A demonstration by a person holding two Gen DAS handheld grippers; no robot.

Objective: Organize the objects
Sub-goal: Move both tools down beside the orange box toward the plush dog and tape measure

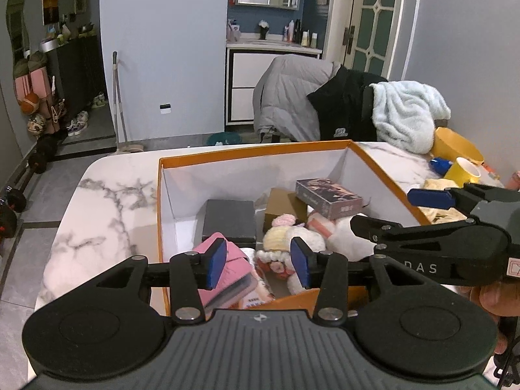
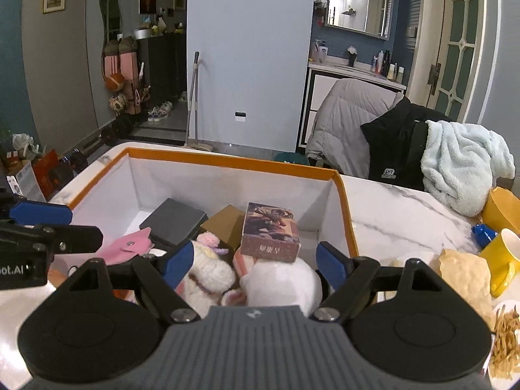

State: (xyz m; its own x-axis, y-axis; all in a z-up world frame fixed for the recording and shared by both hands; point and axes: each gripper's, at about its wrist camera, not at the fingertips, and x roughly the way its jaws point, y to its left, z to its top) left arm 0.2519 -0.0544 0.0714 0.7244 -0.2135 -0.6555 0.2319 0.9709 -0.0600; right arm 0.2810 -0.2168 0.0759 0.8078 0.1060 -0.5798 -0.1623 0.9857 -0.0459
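Marble table [image 1: 107,195], orange box [image 1: 253,152]

The orange box [image 1: 383,165] stood open at the top, so entry from above was free. Its back left corner showed bare white floor beside the black case [image 1: 229,219]; the rest was crowded by a pink wallet [image 1: 227,256], a knitted doll [image 2: 208,269], a white plush [image 2: 282,279] and a printed carton [image 2: 271,232] resting on the pile. The left gripper [image 1: 258,261] and right gripper [image 2: 252,265] hung close together over the near wall. Left of the box, the marble table [image 1: 107,214] lay bare; right of it, a yellow cup [image 2: 502,260] and bowl [image 2: 503,206] crowded the table.
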